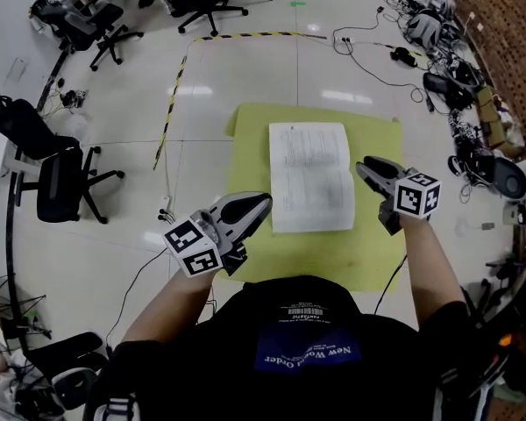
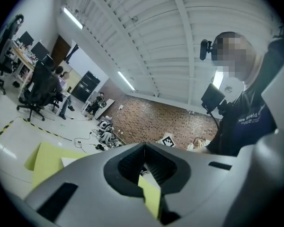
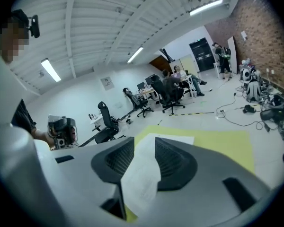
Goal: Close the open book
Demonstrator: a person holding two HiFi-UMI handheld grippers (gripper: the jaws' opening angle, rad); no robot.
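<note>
Both arms bare and reaching forward. Left forearm (image 1: 171, 301) angles inward and holds the grey plastic left gripper (image 1: 261, 203) close to the body. Its nose points forward and right, its black-and-white marker cube (image 1: 193, 246) sits at the rear, and its jaws meet at the tips. Right forearm (image 1: 425, 266) runs straight ahead. The grey-and-black right gripper (image 1: 366, 165) is held further out, nose pointing forward-left, jaws slightly apart. The two grippers are well apart.

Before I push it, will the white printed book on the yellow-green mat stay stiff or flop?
Probably floppy: the white printed book looks thin and lies flat, with no hard cover showing. Likely light, so a push may slide it on the yellow-green mat rather than fold it.
</note>
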